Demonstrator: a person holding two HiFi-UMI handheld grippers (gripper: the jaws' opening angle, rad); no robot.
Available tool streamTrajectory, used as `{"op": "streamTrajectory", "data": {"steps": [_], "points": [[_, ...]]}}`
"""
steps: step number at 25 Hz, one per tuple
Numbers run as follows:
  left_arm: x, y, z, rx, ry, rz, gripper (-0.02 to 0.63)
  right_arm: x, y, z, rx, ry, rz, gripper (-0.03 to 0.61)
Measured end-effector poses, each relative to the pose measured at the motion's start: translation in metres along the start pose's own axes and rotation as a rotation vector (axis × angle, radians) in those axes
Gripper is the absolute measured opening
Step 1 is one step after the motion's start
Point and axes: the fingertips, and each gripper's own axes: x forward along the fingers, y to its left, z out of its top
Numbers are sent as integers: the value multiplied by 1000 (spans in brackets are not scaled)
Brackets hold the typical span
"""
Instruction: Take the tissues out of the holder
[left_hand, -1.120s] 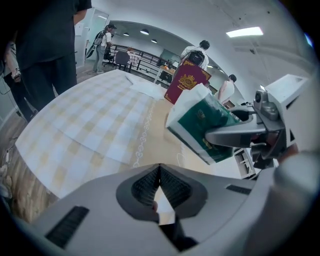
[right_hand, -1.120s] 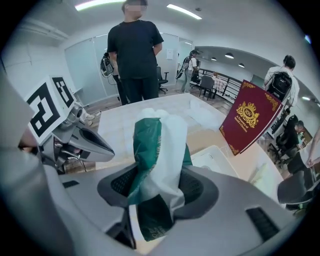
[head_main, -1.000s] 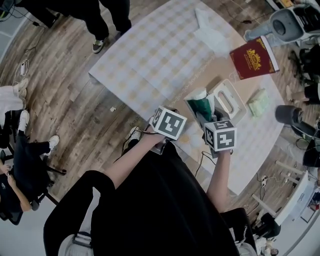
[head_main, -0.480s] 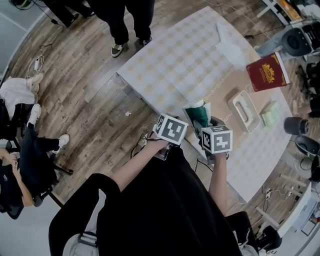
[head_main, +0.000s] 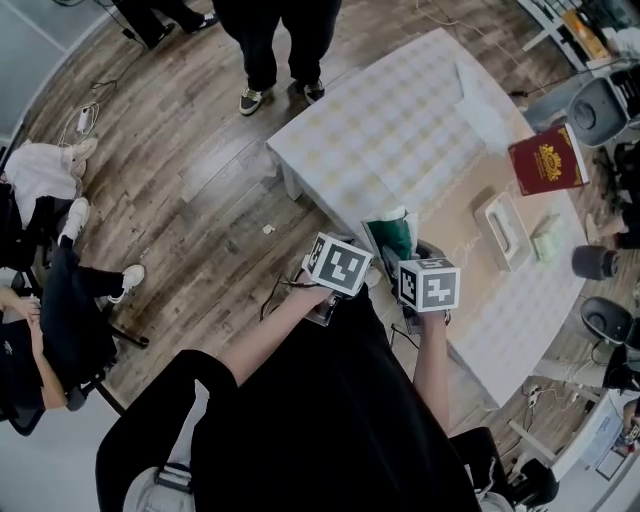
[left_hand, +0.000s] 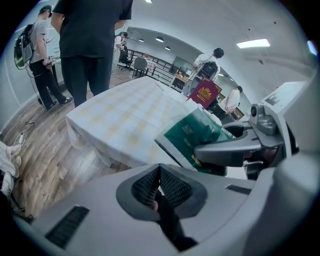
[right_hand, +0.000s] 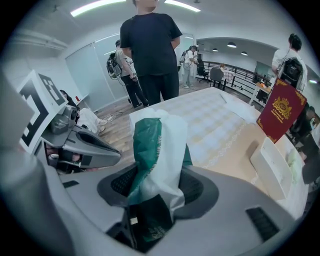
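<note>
My right gripper (right_hand: 157, 187) is shut on a green and white tissue pack (right_hand: 159, 145), which sticks up from between its pads. In the head view the tissue pack (head_main: 392, 236) hangs over the table's near edge, well clear of the white tissue holder (head_main: 503, 230) lying on the cloth. That holder (right_hand: 272, 167) lies at the right in the right gripper view. My left gripper (left_hand: 159, 186) is shut with nothing in it, just left of the pack (left_hand: 194, 135), level with the right one.
A red book (head_main: 547, 160) stands beyond the holder, and a pale green packet (head_main: 545, 246) lies beside it. The checked tablecloth (head_main: 400, 130) covers the table; a white tissue (head_main: 478, 88) lies at its far end. People stand on the wooden floor (head_main: 190, 180) past the table.
Both grippers have drawn back from the holder toward the table's near edge, the right one carrying the tissue pack. The holder stays behind on the table.
</note>
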Motion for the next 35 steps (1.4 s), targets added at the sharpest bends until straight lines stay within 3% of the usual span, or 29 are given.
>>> {"op": "streamTrajectory", "data": {"steps": [8, 15, 21, 25, 28, 35], "points": [[-10, 29, -24, -74, -31, 33, 6, 24, 31, 0, -46, 27, 27, 218], [-19, 42, -16, -158, -72, 103, 6, 28, 17, 20, -72, 16, 60, 218], [-12, 32, 1, -181, -108, 140, 6, 29, 1, 30, -101, -7, 83, 218], [-7, 27, 7, -143, -126, 208, 6, 33, -4, 28, -131, 1, 97, 218], [-2, 20, 11, -149, -142, 211, 6, 37, -7, 27, -153, 7, 107, 218], [2, 17, -2, -189, -134, 238, 6, 40, -6, 21, -172, 12, 142, 218]]}}
